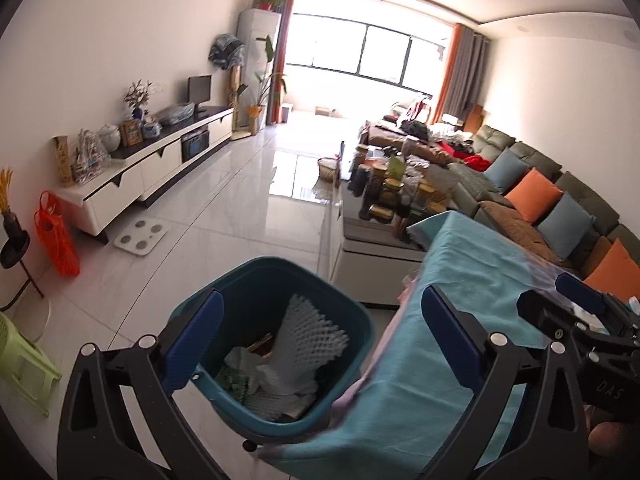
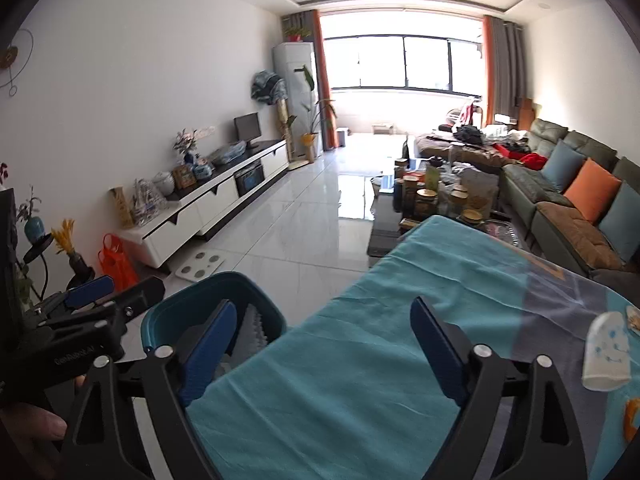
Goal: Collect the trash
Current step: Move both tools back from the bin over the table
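Observation:
A teal trash bin (image 1: 356,320) stands on the floor beside the table covered by a turquoise cloth (image 1: 460,320). It holds white foam netting (image 1: 310,332), crumpled paper and other scraps. My left gripper (image 1: 320,328) is open and empty, above the bin's mouth and the table edge. My right gripper (image 2: 324,340) is open and empty over the cloth (image 2: 360,360), with the bin (image 2: 168,320) at its left. A white wrapper with blue print (image 2: 608,354) and an orange scrap (image 2: 632,416) lie on the table at the right.
White tiled floor (image 1: 224,208) stretches ahead. A white TV cabinet (image 1: 152,168) lines the left wall, with an orange bag (image 1: 56,236) and a scale (image 1: 140,236) near it. A cluttered coffee table (image 1: 384,200) and green sofa (image 1: 560,200) stand to the right. A green stool (image 1: 20,364) is at left.

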